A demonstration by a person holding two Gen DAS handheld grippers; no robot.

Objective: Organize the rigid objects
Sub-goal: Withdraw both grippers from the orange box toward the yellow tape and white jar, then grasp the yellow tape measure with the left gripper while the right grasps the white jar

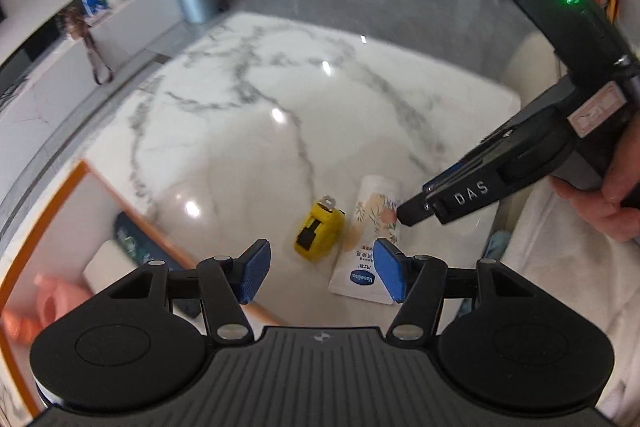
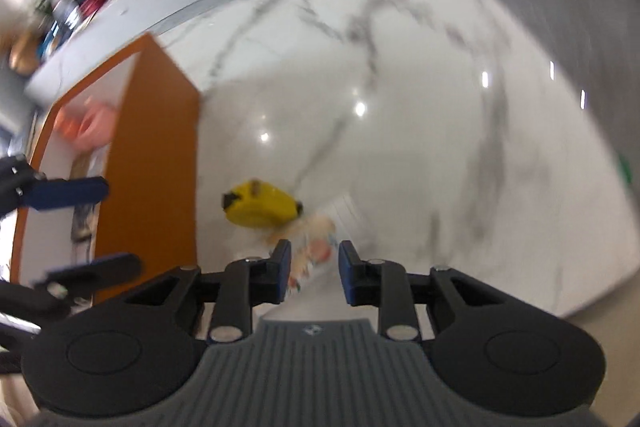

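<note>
While a pink item and a dark one already lie in the orange-rimmed box (image 1: 86, 169) at nine o'clock, the yellow tape measure (image 1: 319, 234) and floral Vaseline tube (image 1: 370, 247) wait side by side on the counter (image 1: 260, 99). Left tool (image 1: 320, 273) hovers spread; right tool (image 2: 314, 269), spread, straddles the tube's end.

Table (image 1: 248, 131): glossy white marble, grey veins. Tape measure (image 1: 319, 235): smooth yellow plastic, metal tab. Tube (image 1: 370, 247): smooth printed plastic.

orange box (image 2: 148, 155) walls left, marble (image 1: 248, 131) seemingly open
</note>
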